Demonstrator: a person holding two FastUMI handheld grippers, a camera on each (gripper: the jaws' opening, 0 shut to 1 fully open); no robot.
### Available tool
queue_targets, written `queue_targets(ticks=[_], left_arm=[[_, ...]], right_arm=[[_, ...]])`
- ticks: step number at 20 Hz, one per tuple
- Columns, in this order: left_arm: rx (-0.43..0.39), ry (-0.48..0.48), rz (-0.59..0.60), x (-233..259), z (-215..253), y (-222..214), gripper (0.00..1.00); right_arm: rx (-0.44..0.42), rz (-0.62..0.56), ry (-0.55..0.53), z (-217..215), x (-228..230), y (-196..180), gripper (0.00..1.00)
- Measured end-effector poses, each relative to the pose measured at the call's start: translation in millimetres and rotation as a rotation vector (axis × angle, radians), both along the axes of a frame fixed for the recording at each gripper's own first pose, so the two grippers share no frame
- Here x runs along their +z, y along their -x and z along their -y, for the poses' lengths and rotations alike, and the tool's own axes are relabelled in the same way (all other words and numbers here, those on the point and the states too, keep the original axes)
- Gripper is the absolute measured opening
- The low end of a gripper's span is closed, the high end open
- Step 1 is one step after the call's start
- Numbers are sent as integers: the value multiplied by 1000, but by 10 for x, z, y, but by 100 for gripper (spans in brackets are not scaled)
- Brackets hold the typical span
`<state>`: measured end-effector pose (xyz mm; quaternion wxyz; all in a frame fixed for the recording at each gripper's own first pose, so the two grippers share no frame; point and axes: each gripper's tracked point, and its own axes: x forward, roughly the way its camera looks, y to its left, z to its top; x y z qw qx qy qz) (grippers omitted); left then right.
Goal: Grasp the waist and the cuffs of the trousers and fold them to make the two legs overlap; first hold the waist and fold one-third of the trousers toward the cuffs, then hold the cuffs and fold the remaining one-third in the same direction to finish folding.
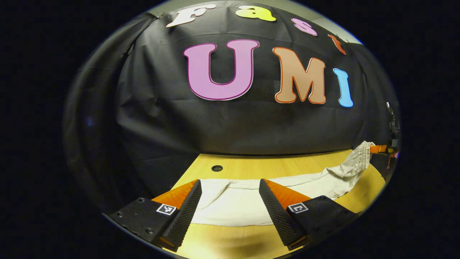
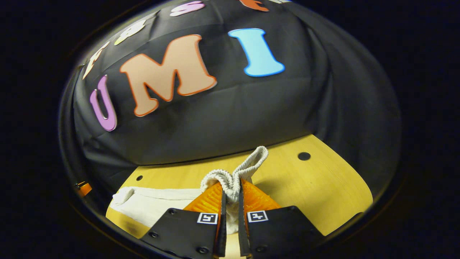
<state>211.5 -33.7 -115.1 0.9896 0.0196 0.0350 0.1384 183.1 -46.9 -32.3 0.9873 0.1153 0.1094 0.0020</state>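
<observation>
Two grippers: right gripper (image 2: 230, 196) pinched the ribbed, gathered waist of the cream trousers (image 1: 230, 201), lifted off the wooden table (image 2: 323, 194); left gripper (image 1: 230, 187) spread wide, empty, above flat cloth.

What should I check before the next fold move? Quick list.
1. Right claw shut on the waistband: ok.
2. Left claw gripping the trousers: not ok, open, cloth between its fingers ungrasped.
3. Waistband lifted off the table: ok.
4. Legs overlapped: cannot tell.
5. Cloth flat near the left claw: ok, only slight wrinkles.
</observation>
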Motion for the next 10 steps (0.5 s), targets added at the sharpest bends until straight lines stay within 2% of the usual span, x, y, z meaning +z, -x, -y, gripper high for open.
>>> queue_targets(ticks=[5,10], left_arm=[[-12,23,-8,-88,-441,21,96],[13,50,-43,-324,-907,71,96]], right_arm=[[153,29,35,-1092,292,15,16],[287,-22,77,-1594,103,67,16]])
